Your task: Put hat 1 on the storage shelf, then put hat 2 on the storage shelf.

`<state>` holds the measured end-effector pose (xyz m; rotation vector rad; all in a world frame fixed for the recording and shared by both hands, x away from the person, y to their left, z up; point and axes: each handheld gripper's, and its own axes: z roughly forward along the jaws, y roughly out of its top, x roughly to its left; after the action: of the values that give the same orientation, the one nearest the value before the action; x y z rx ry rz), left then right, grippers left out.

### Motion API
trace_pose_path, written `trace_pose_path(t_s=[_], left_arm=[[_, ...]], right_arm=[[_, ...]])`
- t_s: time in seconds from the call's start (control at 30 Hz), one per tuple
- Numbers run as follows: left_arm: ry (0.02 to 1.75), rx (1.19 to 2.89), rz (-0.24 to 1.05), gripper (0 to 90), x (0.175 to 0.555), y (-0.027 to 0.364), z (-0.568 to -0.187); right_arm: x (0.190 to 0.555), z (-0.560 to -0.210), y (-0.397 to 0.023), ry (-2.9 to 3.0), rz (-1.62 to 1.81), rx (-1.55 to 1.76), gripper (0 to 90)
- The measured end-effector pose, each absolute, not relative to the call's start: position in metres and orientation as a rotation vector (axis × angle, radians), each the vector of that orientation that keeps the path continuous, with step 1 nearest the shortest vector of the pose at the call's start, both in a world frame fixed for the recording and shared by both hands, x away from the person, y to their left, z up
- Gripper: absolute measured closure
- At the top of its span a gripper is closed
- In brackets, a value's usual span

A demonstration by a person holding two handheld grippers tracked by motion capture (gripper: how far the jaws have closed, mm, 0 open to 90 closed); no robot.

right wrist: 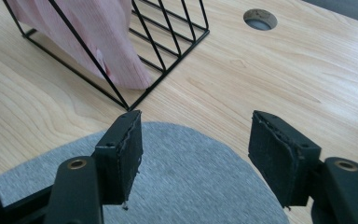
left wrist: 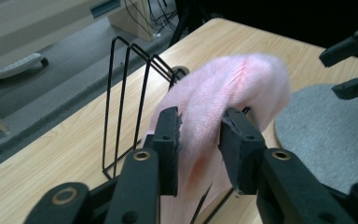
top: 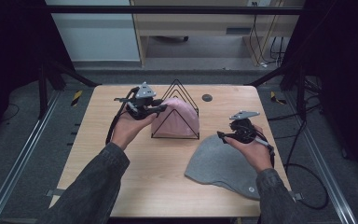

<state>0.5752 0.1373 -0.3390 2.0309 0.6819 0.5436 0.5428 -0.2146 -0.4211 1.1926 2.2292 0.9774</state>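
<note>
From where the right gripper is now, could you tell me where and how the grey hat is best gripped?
Probably at the near rim. The grey hat lies flat on the table beside the wire rack, so its middle gives the jaws nothing to close on. The right gripper hangs open above that rim; coming straight down and pinching up a fold of the edge looks best.

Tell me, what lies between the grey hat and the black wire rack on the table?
Nothing: in the right gripper view, bare wooden table separates the grey hat from the black wire rack.
</note>
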Motion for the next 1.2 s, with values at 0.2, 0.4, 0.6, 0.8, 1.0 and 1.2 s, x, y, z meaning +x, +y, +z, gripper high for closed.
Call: trace_pose_path(t_s=[0.2,0.4,0.6,0.8,1.0,1.2], left_arm=[[0.698,2.002,0.575,58.0,0.566,0.147,-0.338],[0.727,1.990,0.598,42.8,0.551,0.168,-0.343],[0.781,2.016,0.588,28.9,0.539,0.195,-0.357],[0.877,2.033,0.549,18.0,0.525,0.219,-0.385],[0.990,2.057,0.501,11.1,0.508,0.247,-0.431],[1.037,2.135,0.502,10.7,0.494,0.262,-0.454]], right_arm=[[0.542,-0.425,-0.225,2.220,0.962,1.232,31.6],[0.542,-0.431,-0.234,2.206,0.955,1.272,28.1],[0.540,-0.434,-0.245,2.192,0.940,1.308,24.6],[0.539,-0.438,-0.260,2.193,0.941,1.378,18.2],[0.540,-0.444,-0.273,2.181,0.903,1.425,27.3],[0.540,-0.450,-0.285,2.170,0.882,1.488,37.7]])
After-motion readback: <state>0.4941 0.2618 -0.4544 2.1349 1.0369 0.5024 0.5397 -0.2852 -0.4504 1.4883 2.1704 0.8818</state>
